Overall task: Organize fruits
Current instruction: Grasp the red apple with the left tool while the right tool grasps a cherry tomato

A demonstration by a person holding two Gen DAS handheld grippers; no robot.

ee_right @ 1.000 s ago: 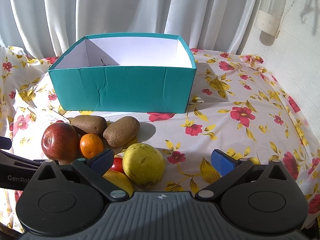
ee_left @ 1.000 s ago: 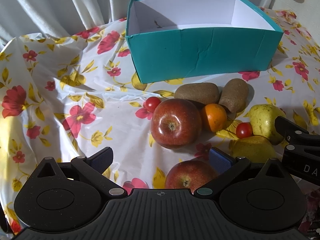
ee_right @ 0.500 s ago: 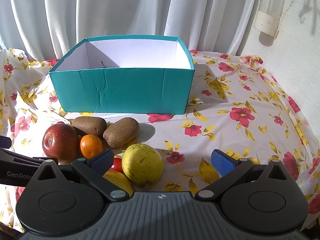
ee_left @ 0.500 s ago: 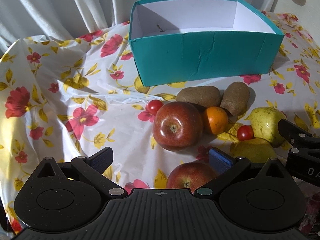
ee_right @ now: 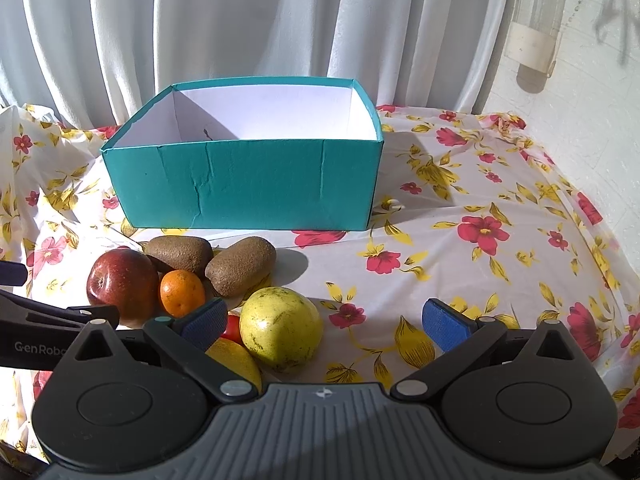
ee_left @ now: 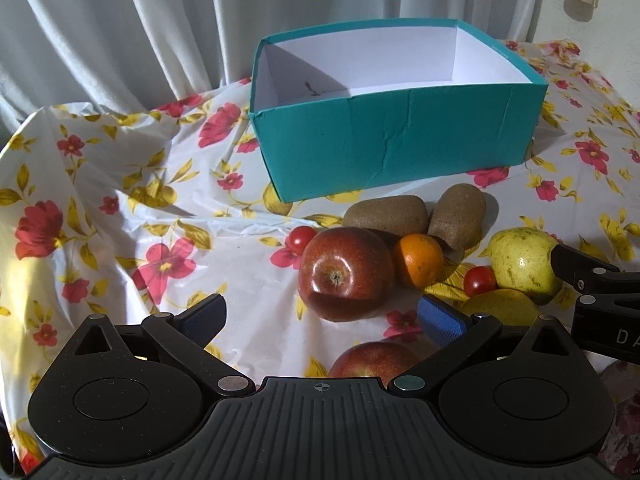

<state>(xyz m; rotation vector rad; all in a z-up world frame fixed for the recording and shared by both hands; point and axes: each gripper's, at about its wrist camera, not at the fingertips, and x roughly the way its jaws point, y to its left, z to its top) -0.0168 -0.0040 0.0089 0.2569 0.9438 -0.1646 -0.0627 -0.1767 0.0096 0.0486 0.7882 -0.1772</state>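
Nearest the left camera, the left tool (ee_left: 320, 316) hangs with its blue pads spread wide and nothing between them; just under it a red apple (ee_left: 374, 358) lies half hidden by the tool's body; nearest the right camera, the right tool (ee_right: 322, 324) is likewise spread apart and holds nothing; its left pad (ee_right: 204, 322) sits over a yellow fruit (ee_right: 236, 358) and a cherry tomato (ee_right: 232, 328), while a yellow-green pear (ee_right: 280, 326) rests just inside that pad, in the open gap.

Beyond the pads, the fruits cluster on the flowered cloth (ee_left: 120, 216) that covers the tabletop; a larger red apple (ee_left: 346, 274) stands stem-up, touching a small orange (ee_left: 419, 260) on its right; a second cherry tomato (ee_left: 301, 239) lies against the big apple's far left side; behind the orange, two brown kiwis (ee_left: 384, 214) (ee_left: 456, 214) lie side by side, touching or nearly so; the pear sits to the right of the orange, apart from it, with the first tomato between them.

Farther back, a teal box (ee_right: 248, 188) with a white inside stands open on the cloth, close behind the kiwis; no fruit shows in the visible part of it; a small dark mark shows on its inner wall; white curtains (ee_right: 240, 20) hang behind the tabletop.
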